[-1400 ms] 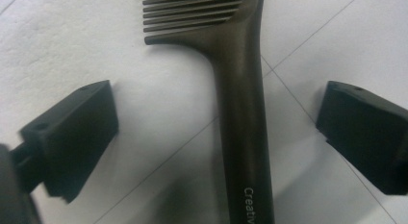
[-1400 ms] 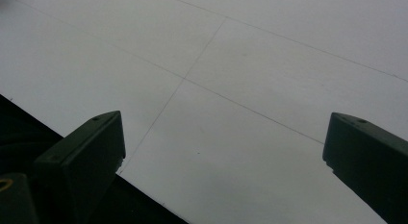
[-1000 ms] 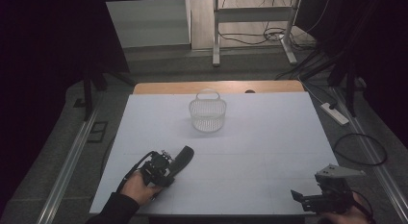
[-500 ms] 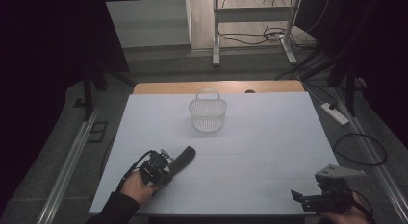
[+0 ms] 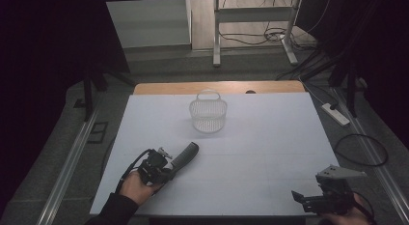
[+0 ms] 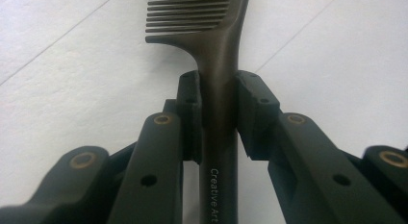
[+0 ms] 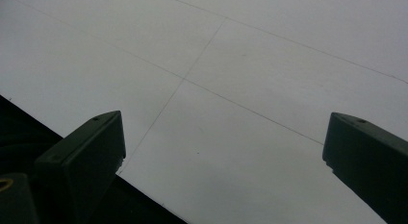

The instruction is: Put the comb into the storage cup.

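Observation:
A dark comb [image 5: 186, 154] lies low over the white table [image 5: 270, 138] at the front left, its teeth end pointing toward the basket. My left gripper [image 5: 171, 166] is shut on its handle. In the left gripper view both pads [image 6: 190, 96] press on the handle of the comb [image 6: 219, 51]. The jaws have just been closing, with the comb between them. At the front right corner, my right gripper [image 5: 300, 200] is open over the table's front edge. Nothing lies between its jaws in the right gripper [image 7: 223, 142] view.
A white mesh basket [image 5: 208, 116] with a handle stands upright at the middle back of the table. A wooden strip [image 5: 217, 87] runs along the far edge. Cables and a power strip [image 5: 335, 114] lie on the floor to the right.
The left hand has shifted slightly, and the comb now looks slimmer than a second ago. The right gripper has stayed put.

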Tool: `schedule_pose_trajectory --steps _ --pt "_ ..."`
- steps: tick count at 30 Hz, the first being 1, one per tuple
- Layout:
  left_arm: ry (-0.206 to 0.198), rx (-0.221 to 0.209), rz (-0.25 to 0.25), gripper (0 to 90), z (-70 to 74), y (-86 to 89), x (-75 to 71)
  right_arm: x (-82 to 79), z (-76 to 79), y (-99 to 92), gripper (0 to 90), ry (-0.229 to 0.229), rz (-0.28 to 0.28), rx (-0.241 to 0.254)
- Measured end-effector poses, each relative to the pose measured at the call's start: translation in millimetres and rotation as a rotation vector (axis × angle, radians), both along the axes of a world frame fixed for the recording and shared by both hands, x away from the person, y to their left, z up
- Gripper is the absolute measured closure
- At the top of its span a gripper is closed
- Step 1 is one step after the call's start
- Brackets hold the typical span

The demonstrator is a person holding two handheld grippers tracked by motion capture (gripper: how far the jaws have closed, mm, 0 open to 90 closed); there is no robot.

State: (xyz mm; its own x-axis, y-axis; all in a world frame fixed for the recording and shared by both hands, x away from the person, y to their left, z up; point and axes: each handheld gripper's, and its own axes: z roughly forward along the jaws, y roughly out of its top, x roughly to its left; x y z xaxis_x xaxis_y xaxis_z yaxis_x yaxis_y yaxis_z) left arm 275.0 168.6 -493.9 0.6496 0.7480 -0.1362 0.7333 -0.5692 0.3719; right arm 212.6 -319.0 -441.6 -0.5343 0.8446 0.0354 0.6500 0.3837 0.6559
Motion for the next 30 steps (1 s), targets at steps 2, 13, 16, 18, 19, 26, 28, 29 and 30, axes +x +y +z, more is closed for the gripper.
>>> schedule_pose_trajectory --steps 2,13,16,18,19,26,28,29,30 --pt "-0.012 -0.003 -0.002 72.7 1.2 0.2 -0.6 0.1 0.0 0.0 1.5 -0.001 0.001 0.0" --pt "-0.068 -0.088 -0.003 72.7 10.9 4.2 -4.5 -0.5 0.7 -0.5 1.5 -0.005 0.0 0.007" --pt "-0.084 -0.106 -0.003 72.7 13.3 5.1 -5.6 -0.7 0.9 -0.7 1.5 -0.007 0.0 0.009" --pt "-0.094 -0.125 -0.002 72.7 15.0 6.6 -6.1 -0.7 0.9 -0.7 1.5 -0.008 0.001 0.01" --pt "-0.097 -0.13 0.0 72.7 15.4 6.9 -6.4 -0.8 1.0 -0.7 1.5 -0.01 0.002 0.01" --pt "-0.109 -0.158 -0.015 72.6 18.1 6.6 -8.3 -1.3 1.5 -0.6 1.4 -0.015 0.006 0.014" --pt "-0.117 -0.163 -0.018 72.6 19.2 6.4 -8.9 -1.5 1.6 -0.6 1.3 -0.017 0.008 0.015" --pt "-0.123 -0.167 -0.019 72.6 19.7 6.3 -9.3 -1.6 1.7 -0.5 1.2 -0.018 0.009 0.015" --pt "-0.127 -0.169 -0.019 72.6 20.1 6.1 -9.8 -1.7 1.8 -0.5 1.0 -0.018 0.011 0.015"
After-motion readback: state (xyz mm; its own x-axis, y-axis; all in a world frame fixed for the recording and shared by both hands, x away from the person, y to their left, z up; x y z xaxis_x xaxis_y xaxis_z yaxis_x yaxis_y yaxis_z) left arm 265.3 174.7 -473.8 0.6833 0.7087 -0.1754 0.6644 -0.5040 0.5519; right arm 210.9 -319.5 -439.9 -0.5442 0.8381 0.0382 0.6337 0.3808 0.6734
